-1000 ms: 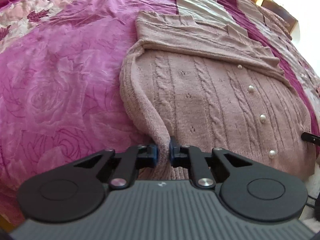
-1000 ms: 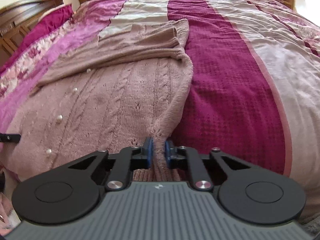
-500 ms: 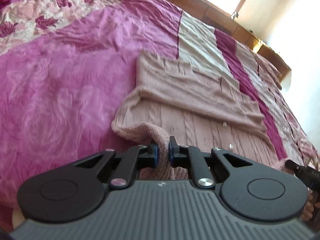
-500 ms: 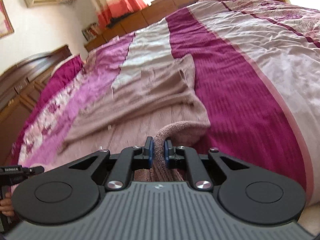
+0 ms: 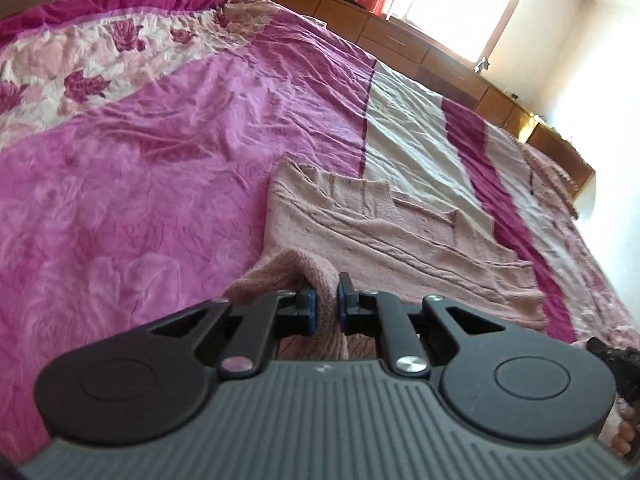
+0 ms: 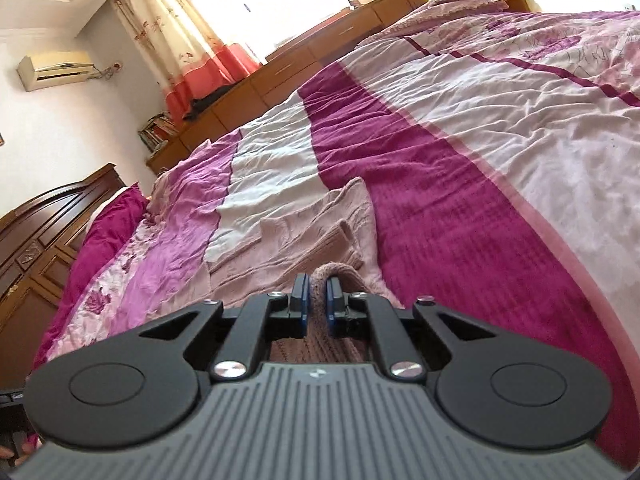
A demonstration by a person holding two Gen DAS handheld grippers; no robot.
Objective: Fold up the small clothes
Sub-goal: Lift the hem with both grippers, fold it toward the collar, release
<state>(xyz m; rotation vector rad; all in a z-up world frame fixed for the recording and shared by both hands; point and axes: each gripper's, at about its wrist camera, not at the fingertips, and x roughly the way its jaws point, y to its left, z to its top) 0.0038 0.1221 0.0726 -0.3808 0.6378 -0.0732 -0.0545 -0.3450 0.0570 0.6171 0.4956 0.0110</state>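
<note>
A dusty-pink cable-knit cardigan (image 5: pixel 400 232) lies on the bed, its sleeves folded across the far part. My left gripper (image 5: pixel 324 304) is shut on the cardigan's near left hem corner and holds it lifted, the knit bunched over the fingers. My right gripper (image 6: pixel 315 300) is shut on the near right hem corner of the cardigan (image 6: pixel 304 240), also lifted. The near body of the cardigan hangs below both grippers and is hidden by them.
The bed has a pink and magenta striped bedspread (image 5: pixel 160 168) that also shows in the right wrist view (image 6: pixel 460 184). A wooden cabinet unit (image 6: pixel 320 60) runs along the far side under a curtained window. A dark headboard (image 6: pixel 48 224) stands at left.
Both grippers have lifted the cardigan's hem corners and carried them forward toward the collar end. The buttoned front has dropped out of sight below the grippers.
</note>
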